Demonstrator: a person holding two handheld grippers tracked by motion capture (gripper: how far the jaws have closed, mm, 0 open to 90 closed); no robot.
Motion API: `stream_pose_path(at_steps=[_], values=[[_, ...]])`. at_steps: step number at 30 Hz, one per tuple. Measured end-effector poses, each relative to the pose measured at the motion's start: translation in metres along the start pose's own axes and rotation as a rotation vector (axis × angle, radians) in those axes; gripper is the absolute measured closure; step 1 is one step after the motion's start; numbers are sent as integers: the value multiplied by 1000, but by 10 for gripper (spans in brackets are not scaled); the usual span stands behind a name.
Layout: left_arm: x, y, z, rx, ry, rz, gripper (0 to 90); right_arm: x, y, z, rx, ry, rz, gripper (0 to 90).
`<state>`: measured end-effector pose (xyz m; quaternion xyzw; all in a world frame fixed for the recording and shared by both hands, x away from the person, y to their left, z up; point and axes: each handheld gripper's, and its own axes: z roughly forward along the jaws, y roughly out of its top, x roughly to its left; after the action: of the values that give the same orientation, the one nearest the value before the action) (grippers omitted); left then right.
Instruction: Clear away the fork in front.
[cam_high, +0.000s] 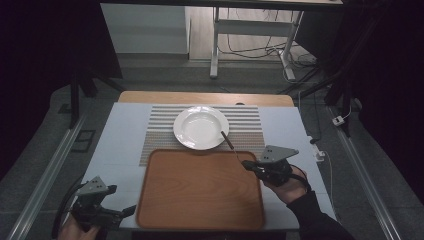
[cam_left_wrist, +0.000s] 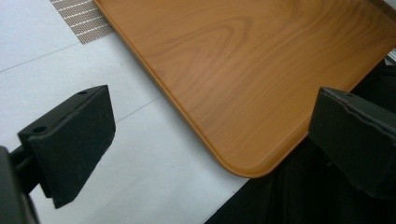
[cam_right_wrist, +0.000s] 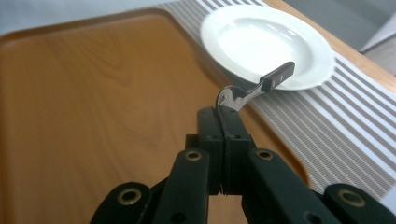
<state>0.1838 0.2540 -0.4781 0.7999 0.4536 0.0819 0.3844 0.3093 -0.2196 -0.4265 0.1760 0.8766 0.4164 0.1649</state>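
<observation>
My right gripper (cam_high: 247, 164) (cam_right_wrist: 223, 114) is shut on the metal end of a spoon (cam_high: 228, 140) (cam_right_wrist: 261, 84) with a dark handle. It holds the spoon just above the far right edge of the wooden tray (cam_high: 200, 190) (cam_right_wrist: 93, 93). The handle points up toward the rim of the empty white plate (cam_high: 201, 127) (cam_right_wrist: 266, 44). Down at the table's near left, my left gripper (cam_high: 131, 210) (cam_left_wrist: 210, 126) stands open with nothing in it, its jaws either side of the tray's near-left corner (cam_left_wrist: 247, 170).
The plate sits on a striped placemat (cam_high: 160, 135) (cam_right_wrist: 327, 121) beyond the tray, on a white table (cam_high: 120, 150). The tray is bare. Past the table's far edge are a desk frame (cam_high: 215, 45) and cables on the floor.
</observation>
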Motion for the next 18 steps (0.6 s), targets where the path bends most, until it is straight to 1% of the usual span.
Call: stream_pose_path(at_steps=[2,6,9,10,11,12,13,14,15,16,17,18], values=[[0,0,1,8,-9,-3,12,3,0,-2,-8,24,1,900],[-2,1,2,21,-13,-2,11,9,0,-5,-15,61,5,900],[-3,2,2,21,-12,3,10,14,-1,-7,-27,94,11,900],[-4,3,3,10,-11,19,8,15,-1,-8,-30,107,9,900],[-4,3,3,10,-11,19,6,16,-1,-8,-35,121,11,900],[-6,5,3,-5,-21,35,5,18,-1,-9,-39,134,15,900],[-6,5,3,-5,-21,35,5,18,-1,-9,-39,134,15,900],[-7,8,5,-18,-35,60,5,20,-1,-10,-47,157,21,900],[-8,10,6,-22,-42,73,4,21,-2,-10,-52,172,22,900],[-8,10,6,-22,-42,73,3,23,-2,-10,-60,181,22,900],[-9,14,10,-28,-74,95,0,24,-2,-11,-62,194,23,900],[-9,14,10,-28,-74,95,0,25,-2,-11,-65,207,24,900]])
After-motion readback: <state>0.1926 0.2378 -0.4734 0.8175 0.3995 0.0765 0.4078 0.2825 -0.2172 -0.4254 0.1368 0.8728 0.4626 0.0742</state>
